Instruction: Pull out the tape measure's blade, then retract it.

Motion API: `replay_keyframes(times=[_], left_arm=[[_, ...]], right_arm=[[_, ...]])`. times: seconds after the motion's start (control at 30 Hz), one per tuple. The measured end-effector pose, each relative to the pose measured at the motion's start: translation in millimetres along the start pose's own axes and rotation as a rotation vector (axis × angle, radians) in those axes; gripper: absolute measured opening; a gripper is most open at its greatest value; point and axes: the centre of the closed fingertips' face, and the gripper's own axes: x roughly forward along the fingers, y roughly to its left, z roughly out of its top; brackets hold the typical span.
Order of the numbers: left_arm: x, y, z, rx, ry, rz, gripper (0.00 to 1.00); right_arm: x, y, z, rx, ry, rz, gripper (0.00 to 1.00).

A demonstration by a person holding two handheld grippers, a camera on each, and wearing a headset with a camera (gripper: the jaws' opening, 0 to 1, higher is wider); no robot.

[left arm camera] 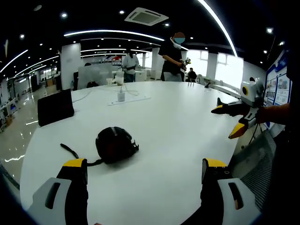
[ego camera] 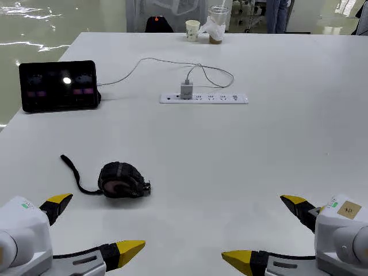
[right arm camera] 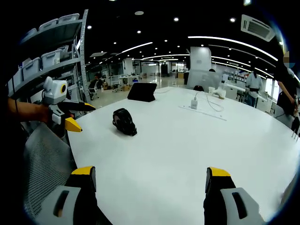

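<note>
Counter: a broad white glossy counter (ego camera: 241,149) carried everything.
Tablet: a black rectangular tablet (ego camera: 57,86) stood propped at the far left, its screen dark.
Power strip: a long white power strip (ego camera: 204,98) lay flat near the middle.
Charger: a small white plug-in charger (ego camera: 186,90) sat in the strip's left end.
Cable: a thin grey cable (ego camera: 138,64) ran looping from the charger to the tablet.
Cups: a white paper cup (ego camera: 192,30) and a clear plastic cup (ego camera: 218,24) stood close together at the far edge.
Shelving: grey metal shelving with pale bins (right arm camera: 51,51) stood off to one side.

Bare bench (ego camera: 230,155) is lying open between your left claw (ego camera: 102,223), your right claw (ego camera: 256,226) and the tape measure (ego camera: 122,180), so you are getting a clear run from either side. Its strap (ego camera: 72,168) is trailing leftward. The power strip (ego camera: 204,98) and tablet (ego camera: 57,85) are sitting well behind.
</note>
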Motion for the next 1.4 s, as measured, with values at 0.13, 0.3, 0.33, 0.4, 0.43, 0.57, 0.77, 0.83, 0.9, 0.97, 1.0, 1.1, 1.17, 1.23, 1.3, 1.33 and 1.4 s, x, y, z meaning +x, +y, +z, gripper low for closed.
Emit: replay_keyframes(times=[0.13, 0.3, 0.33, 0.4, 0.43, 0.57, 0.77, 0.83, 0.9, 0.97, 1.0, 1.1, 1.17, 1.23, 1.3, 1.33, 1.4], left_arm=[[2.6, 1.2, 0.7, 0.006, 0.002, -0.002, 0.99], [7.5, 1.5, 0.5, 0.01, 0.014, -0.02, 0.99], [8.0, 1.3, 0.8, 0.012, 0.014, -0.021, 0.99], [9.8, 0.9, 1.4, 0.011, 0.017, -0.029, 0.99], [10.5, 1.0, 1.5, 0.011, 0.018, -0.031, 0.99], [12.4, 2.2, 1.9, 0.011, 0.024, -0.04, 0.99], [14.5, 7.0, 3.5, 0.019, 0.036, -0.05, 0.99], [15.7, 9.9, 3.8, 0.024, 0.042, -0.052, 0.99], [17.0, 12.8, 4.8, 0.025, 0.046, -0.054, 0.99], [17.9, 14.6, 6.8, 0.027, 0.045, -0.055, 0.99], [18.4, 15.0, 7.1, 0.028, 0.045, -0.056, 0.99], [20.6, 16.7, 8.4, 0.033, 0.046, -0.063, 0.99], [22.1, 17.9, 10.2, 0.047, 0.045, -0.069, 0.99], [24.1, 19.6, 11.7, 0.054, 0.046, -0.074, 0.98], [26.2, 21.5, 12.9, 0.067, 0.05, -0.081, 0.97], [27.2, 22.5, 13.6, 0.073, 0.05, -0.083, 0.97], [29.8, 25.7, 14.7, 0.08, 0.056, -0.089, 0.97]], right_arm=[[1.5, -1.9, 1.1, -0.008, 0.002, 0.012, 0.97], [4.5, -4.6, 2.2, -0.022, 0.01, 0.025, 0.97], [4.9, -5.0, 2.5, -0.027, 0.011, 0.028, 0.96], [5.9, -5.8, 3.2, -0.038, 0.014, 0.034, 0.95], [6.2, -5.6, 4.0, -0.041, 0.01, 0.038, 0.95], [9.1, -7.1, 7.2, -0.046, 0.004, 0.054, 0.94], [14.0, -9.3, 9.6, -0.065, 0.006, 0.076, 0.94], [15.7, -10.4, 9.9, -0.075, 0.013, 0.079, 0.94], [17.1, -12.3, 11.0, -0.075, 0.013, 0.084, 0.94], [18.4, -13.0, 11.4, -0.08, 0.016, 0.094, 0.93], [19.1, -12.9, 11.3, -0.08, 0.018, 0.1, 0.93], [21.5, -13.4, 10.2, -0.096, 0.029, 0.112, 0.93], [23.5, -14.7, 9.7, -0.106, 0.034, 0.123, 0.92], [25.3, -15.2, 11.1, -0.129, 0.029, 0.137, 0.91], [27.3, -16.2, 12.6, -0.14, 0.029, 0.147, 0.91], [28.4, -16.5, 13.4, -0.148, 0.028, 0.153, 0.91], [31.5, -17.1, 15.6, -0.164, 0.025, 0.164, 0.9]])
